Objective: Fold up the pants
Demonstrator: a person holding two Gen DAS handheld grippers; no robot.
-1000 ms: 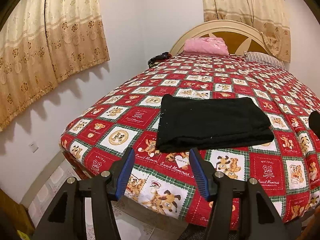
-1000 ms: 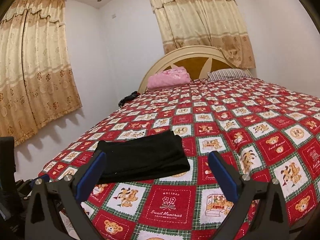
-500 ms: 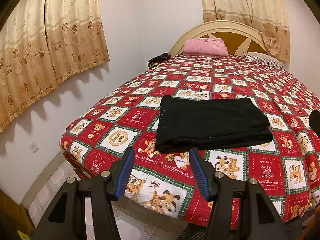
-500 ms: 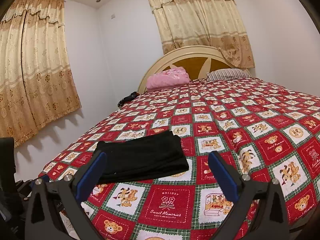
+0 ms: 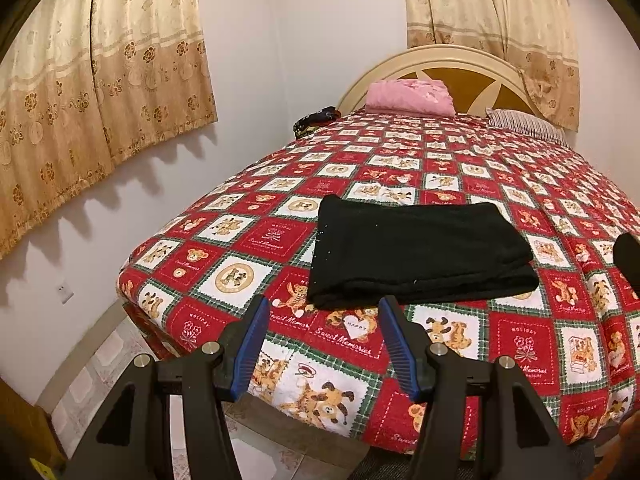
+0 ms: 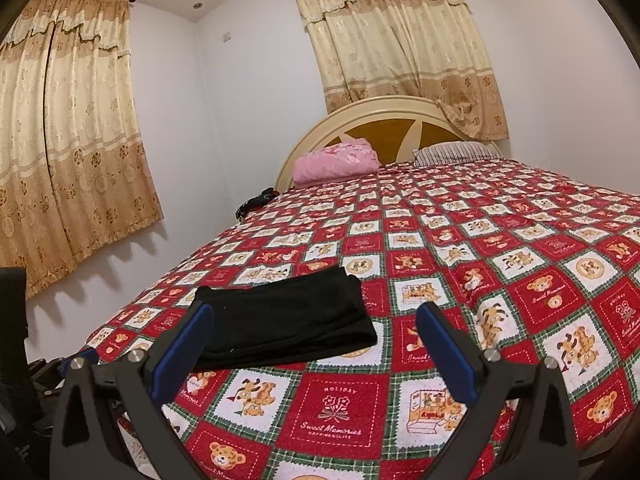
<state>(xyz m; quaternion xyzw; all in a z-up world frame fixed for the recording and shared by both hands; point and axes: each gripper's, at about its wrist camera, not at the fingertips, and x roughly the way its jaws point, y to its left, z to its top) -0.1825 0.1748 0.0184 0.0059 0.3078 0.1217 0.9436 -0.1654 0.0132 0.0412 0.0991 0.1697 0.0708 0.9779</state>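
Black pants lie folded into a flat rectangle near the foot corner of the bed, on a red bear-patterned cover. My left gripper hangs open just short of the pants' near edge, with nothing between its blue pads. In the right wrist view the same pants lie ahead and to the left. My right gripper stands wide open over the bed cover, holding nothing. Its left finger overlaps the pants' near left corner in the picture. Touching cannot be told.
A pink folded blanket and a striped pillow lie at the headboard. A dark bundle sits at the bed's far left edge. Curtains hang on the left wall. Tiled floor shows below the bed's corner.
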